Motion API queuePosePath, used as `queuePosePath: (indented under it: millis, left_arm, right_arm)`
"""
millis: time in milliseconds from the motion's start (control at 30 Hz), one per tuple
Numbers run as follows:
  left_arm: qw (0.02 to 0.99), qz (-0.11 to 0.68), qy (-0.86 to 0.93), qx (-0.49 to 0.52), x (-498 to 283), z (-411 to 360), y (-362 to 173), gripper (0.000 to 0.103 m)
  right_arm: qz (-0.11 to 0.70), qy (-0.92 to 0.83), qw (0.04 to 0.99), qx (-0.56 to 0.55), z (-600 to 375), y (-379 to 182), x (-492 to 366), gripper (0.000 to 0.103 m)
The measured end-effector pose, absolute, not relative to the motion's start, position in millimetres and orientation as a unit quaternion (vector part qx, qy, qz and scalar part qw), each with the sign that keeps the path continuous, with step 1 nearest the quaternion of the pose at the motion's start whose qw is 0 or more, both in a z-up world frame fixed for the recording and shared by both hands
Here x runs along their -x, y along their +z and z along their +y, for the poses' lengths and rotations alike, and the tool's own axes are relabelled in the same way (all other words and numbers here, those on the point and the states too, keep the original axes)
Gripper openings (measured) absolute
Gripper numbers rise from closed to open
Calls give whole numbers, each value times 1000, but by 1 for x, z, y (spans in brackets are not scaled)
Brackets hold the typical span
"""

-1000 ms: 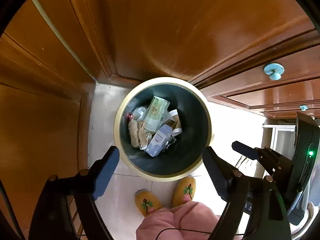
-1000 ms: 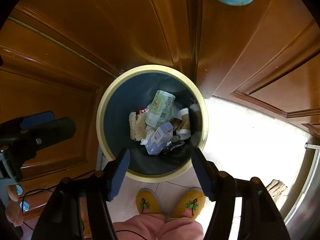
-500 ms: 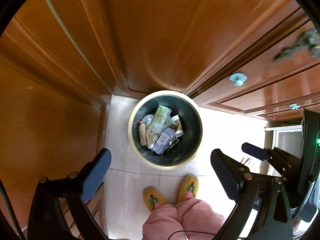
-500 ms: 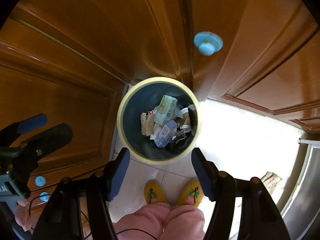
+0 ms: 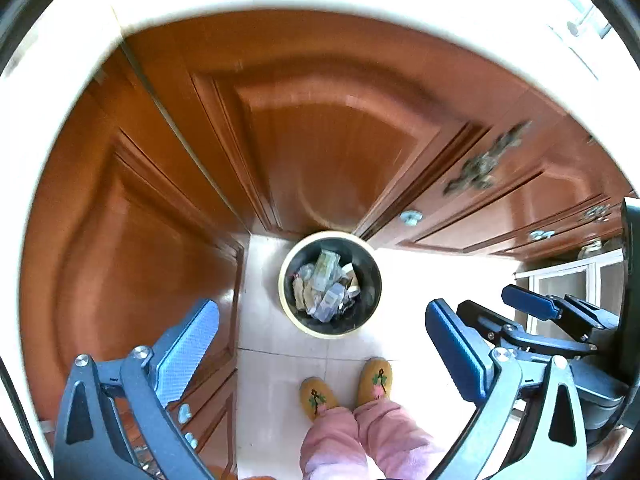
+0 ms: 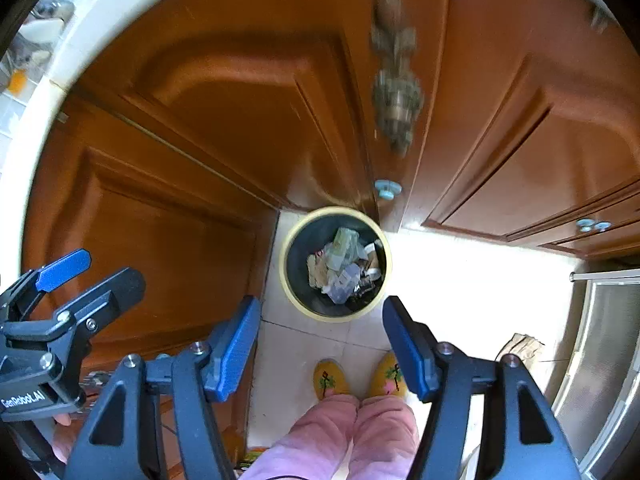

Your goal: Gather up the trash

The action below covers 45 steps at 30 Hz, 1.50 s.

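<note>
Yellow-rimmed bin (image 5: pixel 330 284) at frame centre, on pale tile in the cabinet corner, with the trash (image 5: pixel 324 292) inside. My left gripper (image 5: pixel 320 352) has just been opening, now wide, nothing between. Right gripper (image 6: pixel 320 344) half-spread, empty. Drop looks done, I judge.

Both tongs held high, pointing steeply down toward the floor, side by side. Left tongs (image 5: pixel 320 344): jaws have just been opening, now spread very wide, nothing between the blue pads. Right tongs (image 6: pixel 320 344): jaws parted at a moderate gap, nothing held. Each shows at the edge of the other's view. Fingers (image 6: pixel 60 446) of the hand carrying the left tongs peek out under its body. Person's legs (image 6: pixel 344 436) in pink trousers below, feet (image 5: pixel 346 388) in yellow slippers, close together.
</note>
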State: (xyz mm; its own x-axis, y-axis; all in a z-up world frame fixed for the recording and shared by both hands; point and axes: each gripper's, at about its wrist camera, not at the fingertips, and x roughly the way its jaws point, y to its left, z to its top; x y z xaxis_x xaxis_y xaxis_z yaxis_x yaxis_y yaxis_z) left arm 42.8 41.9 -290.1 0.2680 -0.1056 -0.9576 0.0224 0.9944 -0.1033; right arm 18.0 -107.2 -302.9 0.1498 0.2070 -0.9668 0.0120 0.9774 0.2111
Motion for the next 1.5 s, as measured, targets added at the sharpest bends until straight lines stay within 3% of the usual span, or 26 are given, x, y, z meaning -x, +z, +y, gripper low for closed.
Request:
queuePosePath:
  millis: [400, 867, 1167, 1500]
  left_arm:
    - [832, 553, -28, 2, -39, 40, -159, 102]
    - [903, 429, -12, 0, -37, 38, -10, 102]
    - [929, 369, -12, -17, -33, 23, 42, 102]
    - [943, 332, 2, -10, -23, 19, 65, 102]
  right_arm:
    - [590, 49, 799, -103, -115, -164, -16, 64]
    - [470, 38, 876, -98, -127, -29, -8, 66]
    - [408, 28, 908, -92, -132, 29, -1, 70]
    - [360, 17, 929, -81, -129, 59, 2, 73]
